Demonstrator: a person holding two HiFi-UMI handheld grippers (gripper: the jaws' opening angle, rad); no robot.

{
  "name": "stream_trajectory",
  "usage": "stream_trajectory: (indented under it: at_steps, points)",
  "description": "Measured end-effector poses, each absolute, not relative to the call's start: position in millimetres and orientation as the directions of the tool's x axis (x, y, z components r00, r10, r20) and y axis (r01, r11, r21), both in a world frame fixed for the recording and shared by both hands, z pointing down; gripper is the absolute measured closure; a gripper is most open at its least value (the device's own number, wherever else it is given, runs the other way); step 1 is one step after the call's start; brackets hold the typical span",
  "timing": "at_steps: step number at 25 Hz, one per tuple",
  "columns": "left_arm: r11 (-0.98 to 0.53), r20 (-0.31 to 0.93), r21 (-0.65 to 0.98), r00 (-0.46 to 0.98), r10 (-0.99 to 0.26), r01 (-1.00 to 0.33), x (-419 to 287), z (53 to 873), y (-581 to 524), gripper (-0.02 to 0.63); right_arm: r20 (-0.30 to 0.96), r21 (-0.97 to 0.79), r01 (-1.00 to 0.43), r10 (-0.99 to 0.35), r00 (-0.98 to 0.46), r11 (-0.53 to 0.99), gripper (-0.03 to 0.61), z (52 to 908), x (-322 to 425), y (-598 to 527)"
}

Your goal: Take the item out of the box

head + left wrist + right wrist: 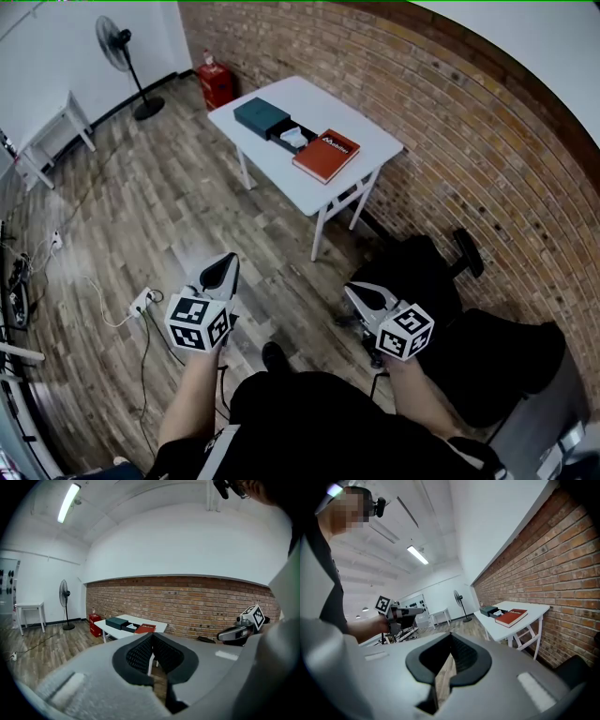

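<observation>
Box [262, 116] lay on the desk [302, 95], well apart from the left claw [231, 259] and the right claw [350, 290] (both closed, empty).

A white bench [305, 98] stands on the wooden floor [141, 206], close to a brick wall [450, 122]. On its top lie a dark green box [261, 115], its drawer [292, 140] slid out, and a red book [325, 155] just beside the drawer.
</observation>
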State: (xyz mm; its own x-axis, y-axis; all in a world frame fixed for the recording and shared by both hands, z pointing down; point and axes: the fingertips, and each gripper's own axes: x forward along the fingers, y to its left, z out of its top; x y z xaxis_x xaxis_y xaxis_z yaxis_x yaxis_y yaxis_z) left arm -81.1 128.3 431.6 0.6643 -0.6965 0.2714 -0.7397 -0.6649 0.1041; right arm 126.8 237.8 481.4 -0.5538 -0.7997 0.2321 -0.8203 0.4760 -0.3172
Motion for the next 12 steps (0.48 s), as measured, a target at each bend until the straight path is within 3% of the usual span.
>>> stream_trajectory:
  at_steps: [12]
  points:
    - [-0.636,0.265,0.16,0.654,-0.709,-0.755,-154,444,50,0.608,0.274,-0.323,-0.801,-0.76,-0.589,0.504,0.58,484,54,144]
